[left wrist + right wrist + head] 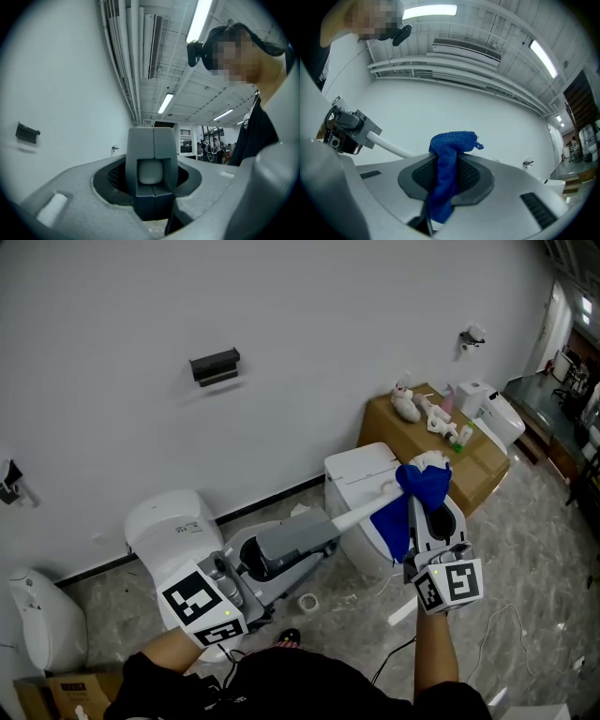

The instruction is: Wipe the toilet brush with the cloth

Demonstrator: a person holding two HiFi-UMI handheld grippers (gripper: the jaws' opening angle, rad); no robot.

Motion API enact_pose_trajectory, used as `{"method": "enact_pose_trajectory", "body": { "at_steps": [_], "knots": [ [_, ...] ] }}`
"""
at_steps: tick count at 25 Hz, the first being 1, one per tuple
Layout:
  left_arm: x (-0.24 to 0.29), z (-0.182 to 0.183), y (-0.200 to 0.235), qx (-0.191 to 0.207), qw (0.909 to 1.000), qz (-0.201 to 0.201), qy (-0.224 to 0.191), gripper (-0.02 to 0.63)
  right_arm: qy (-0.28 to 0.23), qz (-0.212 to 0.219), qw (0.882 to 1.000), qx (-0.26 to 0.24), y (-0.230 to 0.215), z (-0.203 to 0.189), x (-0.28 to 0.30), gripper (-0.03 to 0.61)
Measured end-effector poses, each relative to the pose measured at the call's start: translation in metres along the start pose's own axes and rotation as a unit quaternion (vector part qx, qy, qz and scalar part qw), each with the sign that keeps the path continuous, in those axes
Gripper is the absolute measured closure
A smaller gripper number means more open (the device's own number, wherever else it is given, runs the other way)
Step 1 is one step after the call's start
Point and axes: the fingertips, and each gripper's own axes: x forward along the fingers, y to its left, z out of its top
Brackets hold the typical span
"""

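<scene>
Cloth point(452, 143), soft and limp, hangs pinched in the right gripper point(445, 164); left gripper point(321, 531) clamps the stiff, seemingly light toilet brush point(361, 514) by its handle.

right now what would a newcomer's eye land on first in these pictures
The bright blue cloth stands out first at centre right, pinched in the right gripper and wrapped around the far end of the white toilet brush. The left gripper clamps the brush's handle from the lower left. Below them, a white toilet stands against the pale wall.
</scene>
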Motion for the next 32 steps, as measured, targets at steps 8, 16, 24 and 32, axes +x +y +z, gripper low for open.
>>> {"method": "enact_pose_trajectory", "body": {
  "at_steps": [8, 16, 24, 32],
  "knots": [
    [-0.002, 0.004, -0.001, 0.006, 1.0000, -0.002, -0.003, 0.443, -0.002, -0.009, 1.000, -0.005, -0.007, 0.001, 0.000, 0.502],
    [-0.002, 0.004, 0.003, 0.010, 0.9999, -0.001, -0.003, 0.443, 0.000, -0.014, 1.000, -0.003, -0.009, -0.002, 0.000, 0.502],
    [-0.005, 0.006, 0.012, 0.018, 0.9997, 0.010, -0.013, 0.443, -0.009, 0.004, 1.000, 0.001, 0.008, 0.003, -0.008, 0.502],
    [-0.008, 0.008, 0.020, 0.013, 0.9995, 0.019, -0.021, 0.443, -0.032, 0.041, 0.998, 0.023, 0.043, 0.017, -0.025, 0.501]
  ]
}}
